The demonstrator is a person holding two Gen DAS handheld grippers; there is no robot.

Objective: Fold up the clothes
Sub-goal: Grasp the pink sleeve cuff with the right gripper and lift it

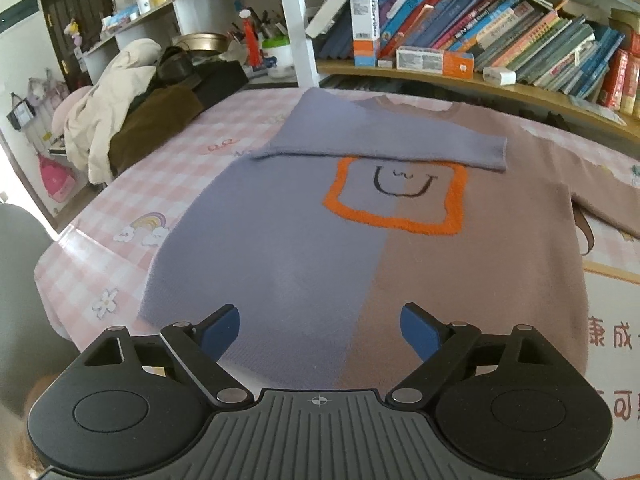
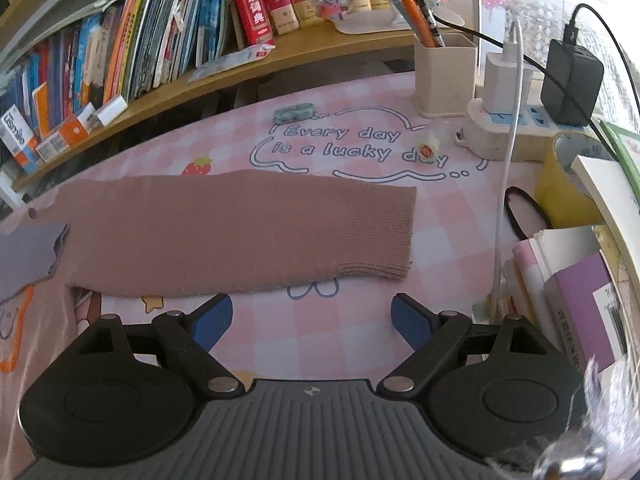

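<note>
On the pink checked table cover (image 1: 132, 184), seen from the left wrist, a two-tone knit sweater (image 1: 304, 248) lies flat with its front up — the left half lavender, the right half dusty brown, an orange-framed smiling face (image 1: 398, 196) at the chest. Its lavender sleeve (image 1: 384, 140) is already folded across the chest, cuff ending just above the face, while the hem lies nearest the camera. The left gripper (image 1: 320, 330) hovers over the hem with its blue pads spread wide and nothing between them, so it is released. A heap of other clothes (image 1: 124, 108) sits well apart at the far left of the table, below the bookshelf (image 1: 480, 80). From the right wrist, the brown sleeve (image 2: 248, 228) stretches out flat to the side, its ribbed cuff (image 2: 380, 232) lying free on the cover near a white charging cable (image 2: 506, 184). The right gripper (image 2: 312, 322) hangs just short of the sleeve's near edge, jaws apart and empty. The knit looks soft, light and limp — it should drape and sag from any pinch instead of holding a line, and its fuzzy surface will likely cling to the body beneath rather than slide. The ribbed cuff looks firmer and thicker, a sensible place to grip for carrying this sleeve across the chest; the cable close by could snag.
</note>
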